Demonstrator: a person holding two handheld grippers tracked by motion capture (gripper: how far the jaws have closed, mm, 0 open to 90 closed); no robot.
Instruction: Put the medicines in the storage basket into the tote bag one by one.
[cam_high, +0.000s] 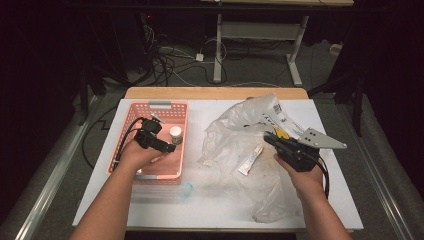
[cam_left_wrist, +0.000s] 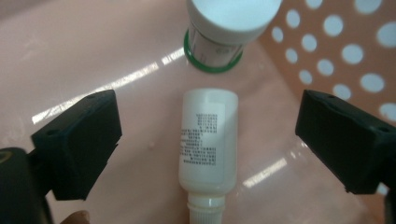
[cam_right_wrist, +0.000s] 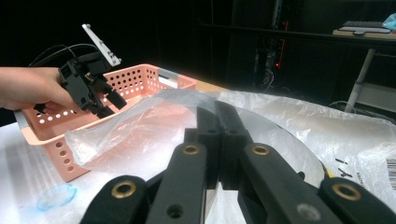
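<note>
My left gripper (cam_left_wrist: 210, 123) hangs open inside the pink basket (cam_high: 127, 122). A small white bottle (cam_left_wrist: 208, 140) lies flat on the basket floor between its jaws, cap toward me, touching neither jaw. Just beyond the bottle stands a white-lidded jar (cam_left_wrist: 224, 28) with a green band. From above, the left gripper (cam_high: 162, 145) sits near the jar (cam_high: 175, 134). My right gripper (cam_right_wrist: 219, 116) is shut on the rim of a clear plastic bag (cam_right_wrist: 140, 126), which spreads across the table's middle (cam_high: 235, 135). A white tube (cam_high: 250, 161) lies at the bag, left of the right gripper (cam_high: 272, 139).
A pale blue ring (cam_high: 186, 189) lies on the white tabletop (cam_high: 150, 210) in front of the basket. The bag carries a barcode label (cam_high: 280, 117) at its far side. Beyond the table are cables on the floor and a desk frame (cam_high: 218, 50).
</note>
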